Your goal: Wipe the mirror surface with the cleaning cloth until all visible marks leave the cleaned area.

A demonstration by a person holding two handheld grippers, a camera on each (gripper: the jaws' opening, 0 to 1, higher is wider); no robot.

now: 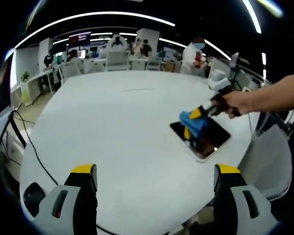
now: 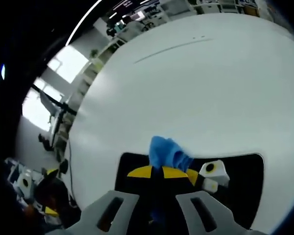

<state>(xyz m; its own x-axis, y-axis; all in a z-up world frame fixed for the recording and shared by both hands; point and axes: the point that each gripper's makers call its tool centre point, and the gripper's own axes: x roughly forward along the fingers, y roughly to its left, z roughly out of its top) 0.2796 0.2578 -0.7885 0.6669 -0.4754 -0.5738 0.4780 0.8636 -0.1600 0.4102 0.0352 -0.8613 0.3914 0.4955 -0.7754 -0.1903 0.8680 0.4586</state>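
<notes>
Item, nearest the lens: my left gripper (image 1: pixel 156 182), in the left gripper view. Its two yellow-tipped jaws stand spread wide with nothing between them, hanging over the near edge of the white table (image 1: pixel 112 122), well apart from the mirror (image 1: pixel 202 138) and to its left.

Item, landmark: the mirror. It is a dark rectangular slab with a pale border, lying flat on the table near its right-hand edge. In the right gripper view it reads as a black panel (image 2: pixel 242 178) directly under my jaws.

Item, on the mirror: the cleaning cloth (image 1: pixel 192 121), blue and bunched. My right gripper (image 2: pixel 162 172) has its jaws pressed together, pinching the cloth (image 2: pixel 167 152) at the yellow tips. The bundle sits at the mirror's far edge and touches the glass. In the left gripper view that same gripper (image 1: pixel 202 113) comes in from the right, with my hand (image 1: pixel 235 104) behind it.

Progress, as a judgement: wiping is under way and not finished. The cloth covers only one corner region. The rest of the glass shows dark reflections, and I cannot tell marks from reflections at this sharpness, so most of the surface is presumably still to be passed over. Mirror and cloth both remain on the table.

Writing: none legible. Far beyond the mirror, a screen (image 1: pixel 79 37) glows, its text too small to read.
</notes>
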